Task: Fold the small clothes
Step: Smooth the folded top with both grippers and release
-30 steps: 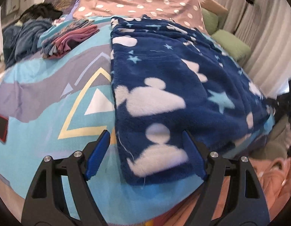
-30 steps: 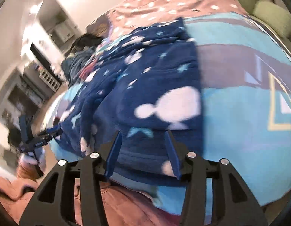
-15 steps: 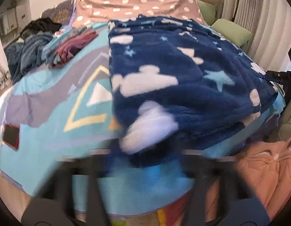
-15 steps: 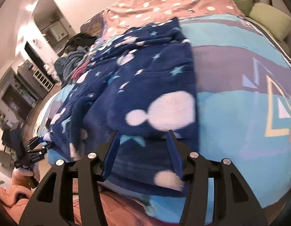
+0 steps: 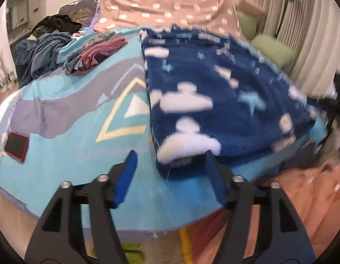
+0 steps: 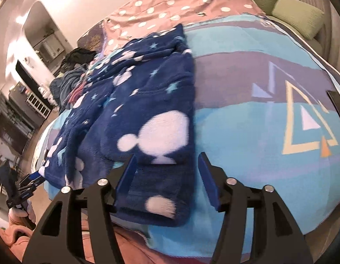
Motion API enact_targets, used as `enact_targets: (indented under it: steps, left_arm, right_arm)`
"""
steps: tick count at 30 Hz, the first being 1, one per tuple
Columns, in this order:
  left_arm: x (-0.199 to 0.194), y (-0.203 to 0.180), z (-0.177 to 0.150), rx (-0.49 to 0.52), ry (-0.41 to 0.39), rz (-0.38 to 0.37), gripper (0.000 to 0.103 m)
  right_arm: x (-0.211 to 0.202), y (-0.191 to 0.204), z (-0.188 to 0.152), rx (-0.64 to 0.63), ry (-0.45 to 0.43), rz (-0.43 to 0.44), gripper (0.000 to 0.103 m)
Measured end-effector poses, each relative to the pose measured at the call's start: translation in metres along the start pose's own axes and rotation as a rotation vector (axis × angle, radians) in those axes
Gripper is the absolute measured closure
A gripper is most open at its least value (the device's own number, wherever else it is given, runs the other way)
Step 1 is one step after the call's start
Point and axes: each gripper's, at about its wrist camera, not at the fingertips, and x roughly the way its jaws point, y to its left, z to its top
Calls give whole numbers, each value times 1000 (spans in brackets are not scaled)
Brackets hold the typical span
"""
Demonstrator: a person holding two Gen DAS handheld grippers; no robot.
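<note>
A dark blue fleece garment (image 5: 213, 101) with white mouse shapes and pale stars lies spread on the blue patterned bedspread (image 5: 82, 136). My left gripper (image 5: 170, 176) hovers at its near corner with the jaws opening. The corner lies bunched between the fingers, close to the right finger, and the pads do not press on it. In the right wrist view my right gripper (image 6: 167, 176) is over the garment's (image 6: 148, 101) near hem. Its jaws are opening too, with the hem below them and free of the pads. The left gripper (image 6: 27, 184) shows small at the far left.
A stack of folded clothes (image 5: 93, 52) and a dark heap of laundry (image 5: 42, 50) sit at the back left. Behind them are a pink dotted cover (image 5: 170, 6) and green pillows (image 5: 273, 48). A red-framed tablet (image 5: 15, 146) lies left; salmon fabric (image 5: 312, 198) hangs below.
The left view blurred half a second ago with the garment's corner raised at the jaws; now the jaws stand apart and the corner lies bunched. The right jaws have widened over the hem.
</note>
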Motion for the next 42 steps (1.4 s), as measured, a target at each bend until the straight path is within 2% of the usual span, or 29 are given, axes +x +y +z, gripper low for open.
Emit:
enact_targets:
  steps: [3,6,9,12,16,19,21,23,26,28,29,30,31,33,35,38,42]
  left_arm:
    - [4,11,8,-94,-40,-73,25]
    - [25,17,12,-146,7,-73,26]
    - [44,20,12,-181,56,-124,25]
    - [51,24,11,-201,61,-147,22]
    - [61,29,16,-262,39,-204,12]
    - [64,22,19,-252,40,-178,12]
    - [63,17,20,-238,61,-201,14]
    - [58,10,18,-219,92,-248,20]
    - [59,1,15,-161,106,-243,22]
    - [66,3,21,-183,84,-258,28]
    - [69,6,25,-209,74,-273,43]
    - [71,9,28,-231,72,-294,76]
    - [74,13,33,-276,79,-352,85]
    - [67,10,39,-292,42,-346,86]
    - [48,-1,48,-225,-27,-314,86]
    - [20,-12,66,-178,-130,-335,86]
    - [-13,-24,88,-122,-232,-336,87]
  right_arm:
    - [-1,-14,-3,57,21,24,43]
    - [2,-23,-11,107,57,64,43]
    - [3,-27,-20,134,90,121,42]
    - [6,-28,-24,144,109,158,41]
    - [17,-27,-24,149,101,193,28]
    - [16,-22,-21,122,105,182,25]
    - [13,-20,-21,114,123,187,31]
    - [11,-18,-25,117,150,221,35]
    - [20,-16,-26,123,156,266,35]
    - [30,-19,-18,158,139,298,39]
    - [32,-19,-14,175,131,308,57]
    - [36,-21,-9,211,143,335,83]
    - [36,-21,-7,232,141,349,83]
    - [25,-16,-3,227,100,374,87]
    - [0,-9,6,194,18,436,87]
    - [-32,3,20,141,-83,528,87]
    - [-53,24,32,81,-148,573,87]
